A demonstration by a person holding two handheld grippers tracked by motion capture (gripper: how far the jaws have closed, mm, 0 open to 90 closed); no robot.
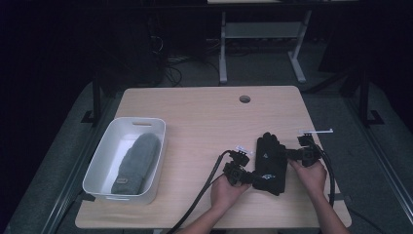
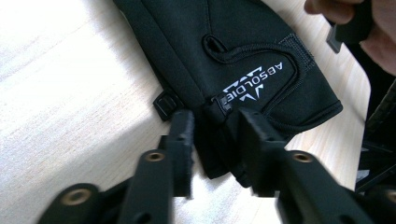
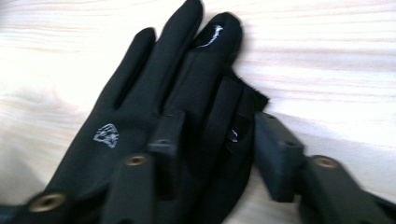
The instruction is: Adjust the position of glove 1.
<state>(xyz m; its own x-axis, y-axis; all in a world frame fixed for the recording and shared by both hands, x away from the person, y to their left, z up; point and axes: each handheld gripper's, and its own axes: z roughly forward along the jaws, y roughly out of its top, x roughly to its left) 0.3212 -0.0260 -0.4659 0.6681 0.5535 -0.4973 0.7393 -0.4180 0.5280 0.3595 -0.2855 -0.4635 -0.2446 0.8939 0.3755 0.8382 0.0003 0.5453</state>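
On the wooden table (image 1: 204, 117), both grippers' jaws grasp the black glove (image 1: 270, 163) between them.

1. A white bin (image 1: 97, 163) sits on the left part of the wooden table (image 1: 204, 122).
2. A grey mitten (image 1: 137, 163) lies inside the bin, along its length.
3. A round hole (image 1: 245, 99) is in the tabletop near the far edge.
4. A white desk frame (image 1: 258, 39) stands on the floor beyond the table.
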